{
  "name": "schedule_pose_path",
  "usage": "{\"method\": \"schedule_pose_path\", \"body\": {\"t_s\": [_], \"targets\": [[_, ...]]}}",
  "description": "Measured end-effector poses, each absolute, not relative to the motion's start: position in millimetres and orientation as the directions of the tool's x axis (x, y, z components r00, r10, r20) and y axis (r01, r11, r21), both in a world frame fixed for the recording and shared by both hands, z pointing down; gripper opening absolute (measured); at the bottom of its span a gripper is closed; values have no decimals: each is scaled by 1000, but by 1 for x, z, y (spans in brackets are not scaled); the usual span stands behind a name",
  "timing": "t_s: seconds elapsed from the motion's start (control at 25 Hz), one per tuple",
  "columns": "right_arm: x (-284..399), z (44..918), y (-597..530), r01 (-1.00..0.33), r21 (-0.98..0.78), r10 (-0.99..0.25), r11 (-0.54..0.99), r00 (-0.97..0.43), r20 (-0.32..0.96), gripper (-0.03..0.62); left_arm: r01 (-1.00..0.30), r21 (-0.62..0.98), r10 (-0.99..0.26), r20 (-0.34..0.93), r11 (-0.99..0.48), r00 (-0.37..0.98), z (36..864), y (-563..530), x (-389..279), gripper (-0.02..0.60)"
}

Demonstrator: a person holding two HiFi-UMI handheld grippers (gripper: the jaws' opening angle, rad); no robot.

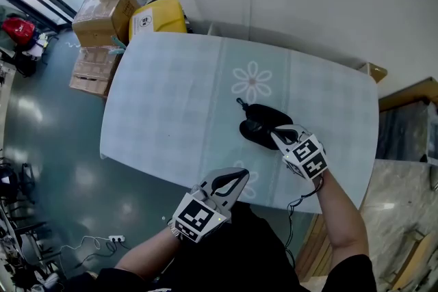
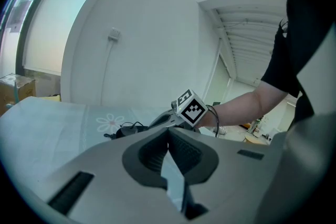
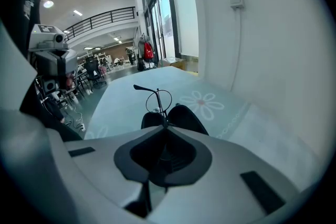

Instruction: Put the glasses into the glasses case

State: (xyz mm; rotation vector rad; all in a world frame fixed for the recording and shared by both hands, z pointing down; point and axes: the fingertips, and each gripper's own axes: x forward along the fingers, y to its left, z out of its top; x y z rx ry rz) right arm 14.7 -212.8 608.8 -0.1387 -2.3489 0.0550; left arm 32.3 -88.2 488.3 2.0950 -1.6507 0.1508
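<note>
A black glasses case (image 1: 259,125) lies open on the pale flowered tablecloth (image 1: 171,99), right of the middle. My right gripper (image 1: 275,134) hovers over it, shut on the thin-rimmed glasses (image 3: 157,99). One round lens and a temple (image 1: 241,104) stick out beyond the case's far side. In the right gripper view the two case halves (image 3: 184,118) show just behind the jaw tips (image 3: 166,126). My left gripper (image 1: 241,176) is shut and holds nothing, at the table's front edge, apart from the case. From the left gripper view (image 2: 168,131) the case (image 2: 123,129) sits behind the right gripper's marker cube (image 2: 189,107).
A white wall (image 1: 308,3) runs behind the table. Cardboard boxes (image 1: 102,17) and a yellow box (image 1: 157,16) stand on the floor off the far left corner. A wooden counter (image 1: 410,92) is at the right. Cables (image 1: 89,243) lie on the floor.
</note>
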Motion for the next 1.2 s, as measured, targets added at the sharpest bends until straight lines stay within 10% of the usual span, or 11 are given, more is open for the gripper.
{"method": "schedule_pose_path", "body": {"t_s": [1.2], "targets": [[23,672,-206,135,-113,162,984,-441,883,32,-941,311,-897,366,-134,248,494,-84,28,26]]}}
